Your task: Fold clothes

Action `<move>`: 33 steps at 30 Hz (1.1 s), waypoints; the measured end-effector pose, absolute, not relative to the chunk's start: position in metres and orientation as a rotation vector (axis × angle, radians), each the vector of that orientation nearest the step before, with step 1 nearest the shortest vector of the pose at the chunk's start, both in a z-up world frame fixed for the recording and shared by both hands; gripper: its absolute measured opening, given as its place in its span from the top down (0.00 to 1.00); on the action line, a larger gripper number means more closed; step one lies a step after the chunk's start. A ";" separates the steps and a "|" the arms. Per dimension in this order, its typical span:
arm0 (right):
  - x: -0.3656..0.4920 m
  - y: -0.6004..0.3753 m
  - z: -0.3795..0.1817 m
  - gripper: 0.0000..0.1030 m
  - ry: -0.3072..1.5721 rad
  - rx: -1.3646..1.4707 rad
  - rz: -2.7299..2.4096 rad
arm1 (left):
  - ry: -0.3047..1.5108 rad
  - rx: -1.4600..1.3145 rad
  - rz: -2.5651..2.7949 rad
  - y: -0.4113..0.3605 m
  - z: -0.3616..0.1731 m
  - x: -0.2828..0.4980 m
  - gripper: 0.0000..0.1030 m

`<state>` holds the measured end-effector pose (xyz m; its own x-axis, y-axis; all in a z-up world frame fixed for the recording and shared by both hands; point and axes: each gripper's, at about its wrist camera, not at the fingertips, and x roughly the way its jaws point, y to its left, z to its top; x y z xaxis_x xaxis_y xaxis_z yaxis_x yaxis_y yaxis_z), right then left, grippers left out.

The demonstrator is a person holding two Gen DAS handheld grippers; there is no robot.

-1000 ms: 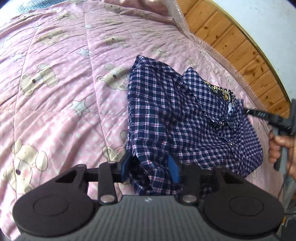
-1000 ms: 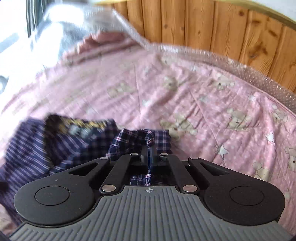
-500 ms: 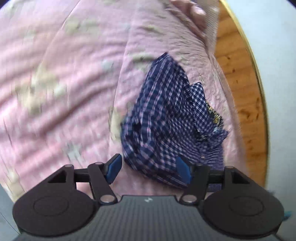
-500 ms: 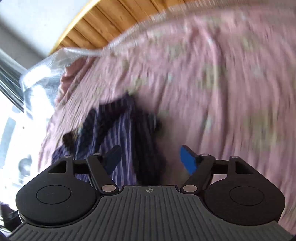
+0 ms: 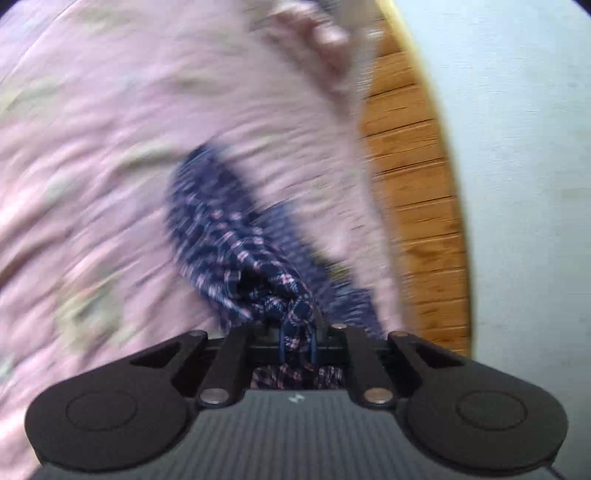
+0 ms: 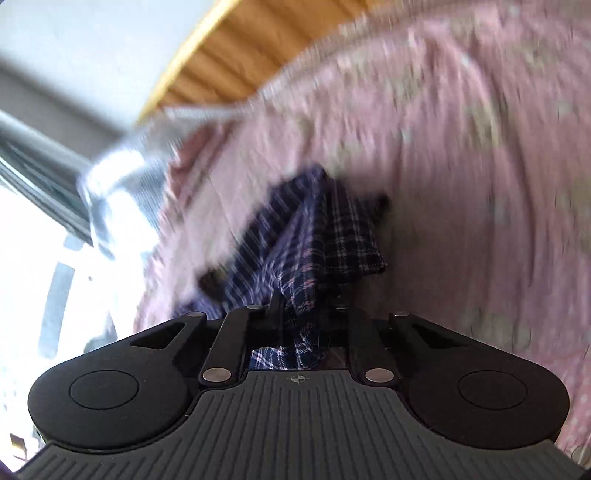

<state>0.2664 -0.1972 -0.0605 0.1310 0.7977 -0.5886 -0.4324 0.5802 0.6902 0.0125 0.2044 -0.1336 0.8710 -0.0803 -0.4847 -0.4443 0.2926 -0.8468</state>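
Note:
A navy plaid shirt (image 5: 229, 243) lies bunched on the pink teddy-bear quilt (image 5: 92, 147). In the left wrist view my left gripper (image 5: 297, 332) is closing, and its jaws pinch a gathered fold of the shirt, which rises toward the camera. In the right wrist view my right gripper (image 6: 299, 314) is closing too, with its jaws pressed on another edge of the same shirt (image 6: 332, 236), and cloth hangs down between the fingers. Both views are smeared by motion.
A wooden headboard (image 5: 413, 184) and a pale wall (image 5: 517, 147) stand past the bed's edge. Clear plastic wrap (image 6: 122, 173) covers the headboard corner (image 6: 229, 66) beside a bright window (image 6: 29, 258). A blurred hand (image 5: 317, 33) shows at the top of the left view.
Half a second ago both grippers stood open over the shirt; now each is closed on plaid cloth. Both views have rolled and shifted, and the shirt is pulled up toward the cameras.

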 end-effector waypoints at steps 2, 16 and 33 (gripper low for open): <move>0.277 -0.205 -0.023 0.92 1.025 0.437 0.911 | 0.447 -1.195 0.164 0.218 -0.093 0.046 0.90; 0.188 -0.259 -0.070 0.54 1.052 0.210 0.596 | 1.024 -1.030 0.304 0.238 -0.222 0.094 0.73; 0.254 -0.224 -0.080 0.44 0.884 -0.041 0.525 | 0.863 -0.339 0.058 0.207 -0.186 0.189 0.52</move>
